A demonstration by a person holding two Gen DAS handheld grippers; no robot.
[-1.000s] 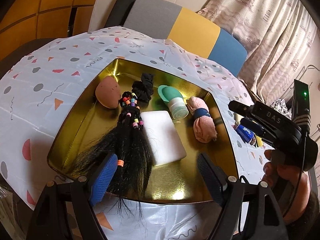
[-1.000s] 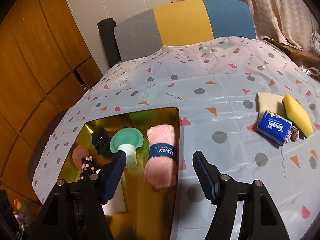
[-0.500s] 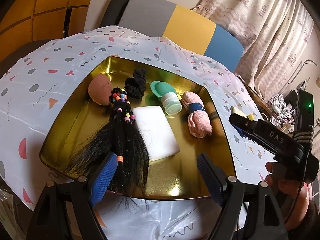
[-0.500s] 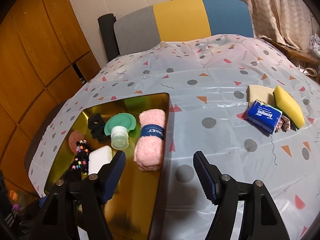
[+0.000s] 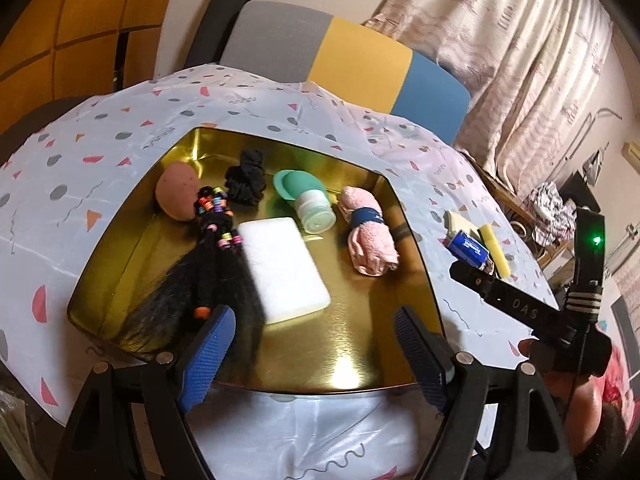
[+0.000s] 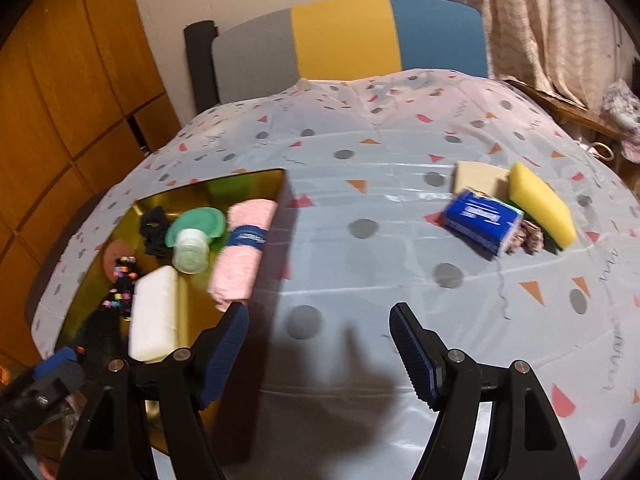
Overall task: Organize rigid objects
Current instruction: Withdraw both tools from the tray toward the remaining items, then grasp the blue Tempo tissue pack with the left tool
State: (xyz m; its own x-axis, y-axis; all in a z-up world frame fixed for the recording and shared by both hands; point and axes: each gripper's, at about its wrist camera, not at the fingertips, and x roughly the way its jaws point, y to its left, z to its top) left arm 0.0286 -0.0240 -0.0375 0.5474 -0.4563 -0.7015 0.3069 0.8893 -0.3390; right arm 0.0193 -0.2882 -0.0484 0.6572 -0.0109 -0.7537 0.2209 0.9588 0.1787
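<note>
A gold tray point(image 5: 360, 344) point(image 6: 252, 178) lies on the patterned tablecloth. In it are a white block point(image 5: 284, 268) point(image 6: 154, 312), a green bottle point(image 5: 308, 204) point(image 6: 192, 240), a rolled pink towel point(image 5: 368, 240) point(image 6: 244, 252), a black scrunchie point(image 5: 246, 182), a brown sponge point(image 5: 176, 196) and a black beaded hairpiece point(image 5: 208, 272). My left gripper point(image 5: 312, 354) is open and empty over the tray's near edge. My right gripper point(image 6: 320, 354) is open and empty above the cloth, right of the tray. It also shows in the left wrist view point(image 5: 520, 308).
On the cloth to the right lie a blue tissue pack point(image 6: 482, 216) point(image 5: 468, 246), a yellow sponge point(image 6: 540, 204), a beige cloth point(image 6: 476, 176) and a small pink-brown item point(image 6: 528, 236). A grey, yellow and blue chair back point(image 6: 348, 40) stands behind the table. Curtains hang at the right.
Both grippers have pulled back from the tray toward me, still open. The right gripper has swung right, so the tray has moved to the left of its view.
</note>
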